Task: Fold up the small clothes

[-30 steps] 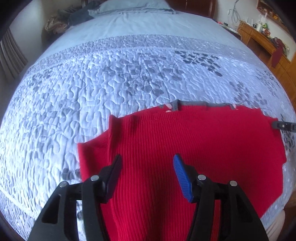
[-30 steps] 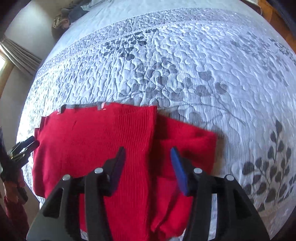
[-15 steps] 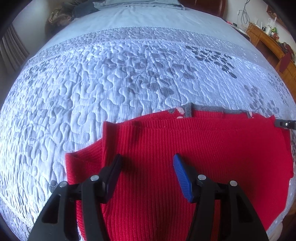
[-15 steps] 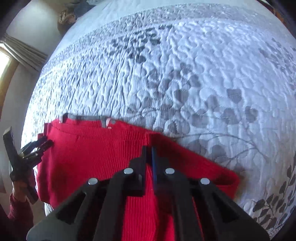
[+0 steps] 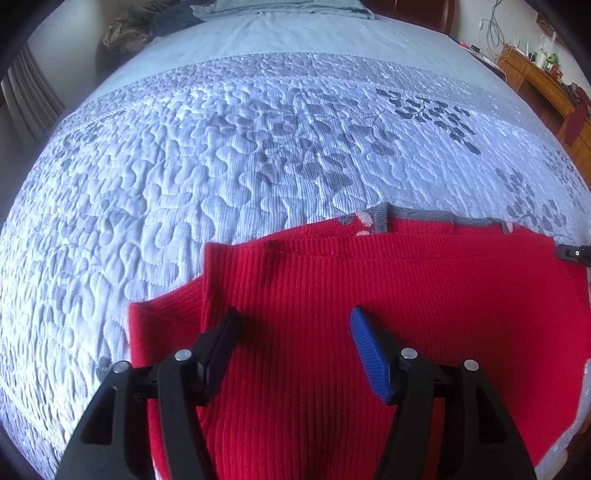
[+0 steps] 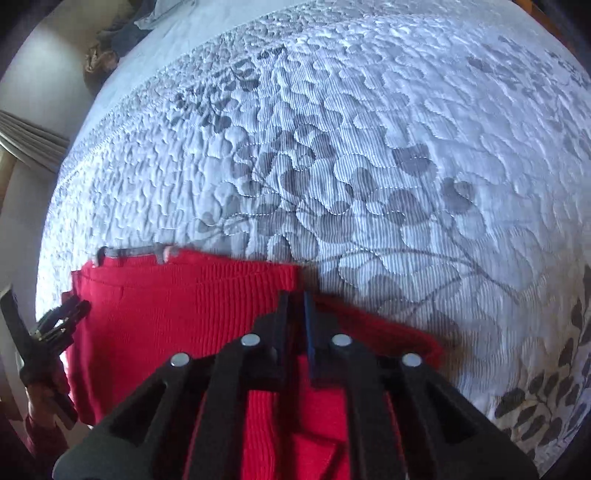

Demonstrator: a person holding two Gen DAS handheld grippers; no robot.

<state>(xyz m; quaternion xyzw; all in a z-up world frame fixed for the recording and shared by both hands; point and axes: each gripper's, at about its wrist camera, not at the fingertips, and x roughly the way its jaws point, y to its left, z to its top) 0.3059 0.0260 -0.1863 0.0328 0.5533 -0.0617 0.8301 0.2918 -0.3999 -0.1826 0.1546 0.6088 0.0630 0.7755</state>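
A red ribbed knit garment [image 5: 369, 295] with a grey trim [image 5: 424, 216] along its far edge lies on the quilted bed; it also shows in the right wrist view [image 6: 177, 306]. My left gripper [image 5: 295, 332] is open, its jaws wide apart just above the garment's left part, next to a folded-in sleeve. My right gripper [image 6: 295, 306] is shut, its jaws pinched at the garment's right folded edge near the top corner. The fabric between the jaws is hidden. The left gripper appears at the left edge of the right wrist view [image 6: 55, 325].
The pale quilted bedspread [image 5: 258, 147] with grey leaf print stretches far ahead. Pillows and bundled clothes [image 5: 155, 22] lie at the headboard. A wooden dresser [image 5: 546, 77] stands at the right. A curtain [image 6: 26, 136] hangs at the left.
My right gripper closed from wide open and moved forward to the garment's folded right edge. My left gripper stayed open and crept forward over the garment.
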